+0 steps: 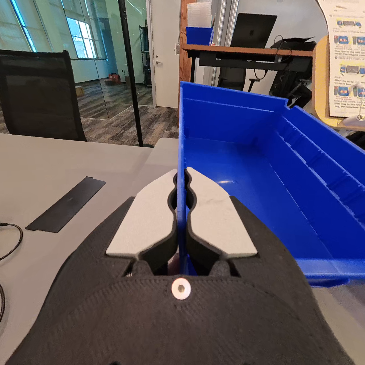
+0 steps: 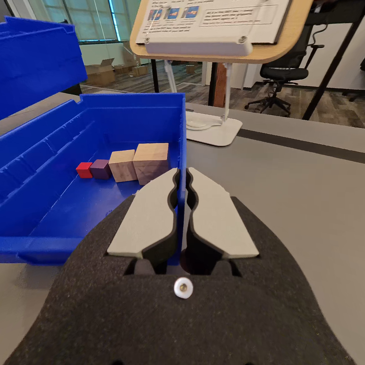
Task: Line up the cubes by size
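Two grippers are both clamped on thin blue walls. The right gripper (image 2: 182, 173) has its jaws nearly closed, with the pads pressing the right side wall of the blue bin (image 2: 59, 197). Inside this bin, near the wall, four cubes stand in one row, touching: the big wooden cube (image 2: 152, 160), the smaller wooden cube (image 2: 122, 166), the purple cube (image 2: 100, 168) and the red cube (image 2: 84, 169), from largest to smallest. The left gripper (image 1: 181, 173) pinches in the same way the left wall of the empty blue bin (image 1: 256, 187), which looks lifted off the grey table (image 1: 59, 167). I judge the lining up is finished; only handling of the bins seems left.
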Demonstrator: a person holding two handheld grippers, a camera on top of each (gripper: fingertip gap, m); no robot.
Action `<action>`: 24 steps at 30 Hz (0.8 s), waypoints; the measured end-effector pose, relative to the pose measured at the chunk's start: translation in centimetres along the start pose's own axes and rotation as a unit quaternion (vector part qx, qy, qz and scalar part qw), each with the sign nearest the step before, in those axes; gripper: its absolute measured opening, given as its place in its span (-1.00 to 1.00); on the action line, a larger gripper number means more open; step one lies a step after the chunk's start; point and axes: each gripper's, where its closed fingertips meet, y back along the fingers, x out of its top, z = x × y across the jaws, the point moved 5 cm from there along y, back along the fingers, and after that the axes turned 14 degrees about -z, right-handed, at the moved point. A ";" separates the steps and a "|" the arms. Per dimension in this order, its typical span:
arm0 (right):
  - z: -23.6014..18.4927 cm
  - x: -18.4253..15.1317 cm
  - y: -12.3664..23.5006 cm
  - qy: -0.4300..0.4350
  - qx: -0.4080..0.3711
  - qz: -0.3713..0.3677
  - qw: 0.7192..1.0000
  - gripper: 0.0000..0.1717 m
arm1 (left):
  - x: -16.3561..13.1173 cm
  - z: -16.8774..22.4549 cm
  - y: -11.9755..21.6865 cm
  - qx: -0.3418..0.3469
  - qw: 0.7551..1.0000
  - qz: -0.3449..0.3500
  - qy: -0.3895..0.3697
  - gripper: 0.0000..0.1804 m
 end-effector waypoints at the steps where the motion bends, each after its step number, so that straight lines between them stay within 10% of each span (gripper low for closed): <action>1: -0.7 0.3 -0.7 0.002 0.002 0.000 1.000 -0.96 | 0.2 -0.2 0.2 0.000 1.000 0.004 0.004 -0.97; 21: -12.7 5.3 -12.6 -0.005 0.034 0.000 0.999 -0.95 | 1.1 -3.4 1.6 0.010 0.998 0.038 0.047 -0.98; 24: -13.5 5.4 -13.3 0.012 0.058 -0.015 0.998 -0.55 | 1.7 -2.9 1.9 -0.001 0.998 0.041 0.041 -0.98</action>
